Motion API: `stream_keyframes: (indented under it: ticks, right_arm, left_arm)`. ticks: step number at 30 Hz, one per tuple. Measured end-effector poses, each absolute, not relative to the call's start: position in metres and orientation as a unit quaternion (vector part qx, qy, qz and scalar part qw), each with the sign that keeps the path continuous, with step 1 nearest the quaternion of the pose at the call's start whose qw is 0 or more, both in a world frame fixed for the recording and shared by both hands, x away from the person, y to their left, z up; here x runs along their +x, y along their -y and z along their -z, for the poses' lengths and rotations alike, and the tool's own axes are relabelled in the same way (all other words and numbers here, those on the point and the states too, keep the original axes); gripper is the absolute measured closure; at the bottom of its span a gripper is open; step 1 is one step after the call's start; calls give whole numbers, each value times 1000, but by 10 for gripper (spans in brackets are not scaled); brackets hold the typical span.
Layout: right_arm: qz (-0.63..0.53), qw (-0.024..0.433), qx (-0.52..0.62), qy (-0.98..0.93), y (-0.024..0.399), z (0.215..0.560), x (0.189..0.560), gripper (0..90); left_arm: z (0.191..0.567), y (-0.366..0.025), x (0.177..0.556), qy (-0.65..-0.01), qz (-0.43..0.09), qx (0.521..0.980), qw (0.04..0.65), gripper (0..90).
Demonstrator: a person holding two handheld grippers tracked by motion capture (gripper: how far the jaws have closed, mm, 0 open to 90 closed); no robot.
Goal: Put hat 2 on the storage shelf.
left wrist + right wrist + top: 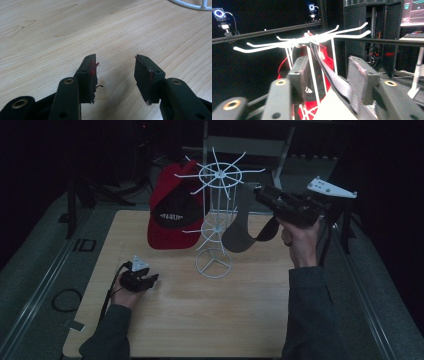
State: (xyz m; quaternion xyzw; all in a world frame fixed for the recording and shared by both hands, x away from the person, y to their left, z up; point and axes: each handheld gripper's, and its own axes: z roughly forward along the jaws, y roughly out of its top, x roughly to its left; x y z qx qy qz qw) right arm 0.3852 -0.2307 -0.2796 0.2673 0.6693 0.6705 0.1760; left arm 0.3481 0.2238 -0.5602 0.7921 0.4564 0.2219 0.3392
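Note:
A white wire hat rack (pixel 218 172) stands on the wooden table (pixel 235 320). A red and black cap (pixel 172 215) hangs on its left side and a grey cap (pixel 242 227) on its right. My right gripper (pixel 259 191) is held level at the top of the grey cap. In the right gripper view its jaws (pixel 327 77) stand apart, and the grey cap's edge (pixel 337 85) runs between them, close to the right-hand pad (pixel 359 75). Behind it are the rack's hooks (pixel 312 40) and the red cap (pixel 327 57). My left gripper (pixel 150 279) rests low on the table, open (pixel 116 75) with nothing between its pads.
The rack's round base (pixel 213 262) sits mid-table, and its ring (pixel 192 5) is just ahead of my left gripper. A dark cable loop (pixel 66 300) lies on the floor to the left. Metal rails run along both sides of the table.

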Motion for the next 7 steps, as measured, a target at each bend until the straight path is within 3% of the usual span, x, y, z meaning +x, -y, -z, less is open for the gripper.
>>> stream_keyframes:
  ticks: [7]
  right_arm:
    - [-666,185,277,-667,237,283,385,392]
  left_arm:
    - [560,-224,348,-456,-221,793,337,531]
